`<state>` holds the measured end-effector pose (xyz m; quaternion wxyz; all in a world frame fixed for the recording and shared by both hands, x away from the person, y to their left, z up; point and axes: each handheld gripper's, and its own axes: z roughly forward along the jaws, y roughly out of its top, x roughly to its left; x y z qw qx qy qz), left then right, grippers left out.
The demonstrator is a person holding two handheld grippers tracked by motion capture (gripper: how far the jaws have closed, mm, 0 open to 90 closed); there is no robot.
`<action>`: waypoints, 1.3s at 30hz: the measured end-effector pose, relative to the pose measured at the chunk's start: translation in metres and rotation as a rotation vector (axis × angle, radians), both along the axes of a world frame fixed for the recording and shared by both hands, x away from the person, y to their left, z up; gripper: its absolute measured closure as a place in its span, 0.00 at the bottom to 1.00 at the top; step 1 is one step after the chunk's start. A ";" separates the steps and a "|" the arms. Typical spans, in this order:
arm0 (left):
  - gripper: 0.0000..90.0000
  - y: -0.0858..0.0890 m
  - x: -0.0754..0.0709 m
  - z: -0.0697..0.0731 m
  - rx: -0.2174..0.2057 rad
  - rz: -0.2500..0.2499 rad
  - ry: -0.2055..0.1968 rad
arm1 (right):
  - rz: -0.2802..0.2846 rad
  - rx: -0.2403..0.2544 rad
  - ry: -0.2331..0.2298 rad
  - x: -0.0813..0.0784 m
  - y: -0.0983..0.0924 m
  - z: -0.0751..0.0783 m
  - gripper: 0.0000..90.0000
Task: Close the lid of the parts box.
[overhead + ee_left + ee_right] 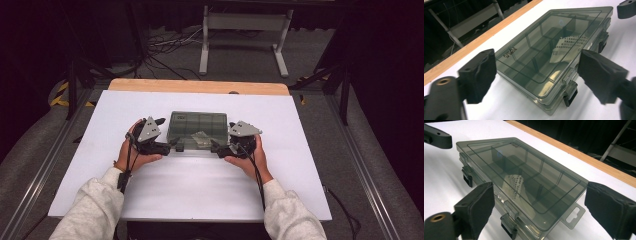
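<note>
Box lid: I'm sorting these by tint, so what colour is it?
The box lid is see-through smoky grey, dividers showing beneath; clearest in the right gripper view.

The box (541, 57) is smoky, see-through plastic, glossy and smooth. A printed paper slip (567, 46) lies inside. The tongs' pads (480, 75) look matt black foam. The bench (200, 180) is matt white, wood-edged.

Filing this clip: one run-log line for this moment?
smoky clear plastic compartment box: lid closed, on white table | left hand-held gripper: open | right hand-held gripper: open
</note>
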<state>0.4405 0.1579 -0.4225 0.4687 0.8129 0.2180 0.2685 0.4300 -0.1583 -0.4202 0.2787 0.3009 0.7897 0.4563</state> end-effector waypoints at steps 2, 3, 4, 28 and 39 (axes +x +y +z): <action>0.11 0.000 0.000 0.000 -0.003 0.008 -0.002 | -0.004 0.011 -0.003 0.000 -0.001 0.000 0.08; 0.09 -0.001 0.000 -0.001 -0.007 0.002 0.003 | -0.008 0.014 -0.006 0.000 -0.001 0.000 0.07; 0.08 -0.001 0.000 -0.001 -0.012 -0.007 0.008 | -0.012 0.010 -0.011 0.000 0.000 0.001 0.07; 0.05 0.004 -0.017 0.009 -0.039 -0.007 -0.075 | -0.034 -0.024 -0.067 -0.008 0.002 0.008 0.07; 0.05 0.009 -0.030 0.017 -0.043 -0.015 -0.104 | -0.031 -0.029 -0.098 -0.016 -0.001 0.015 0.08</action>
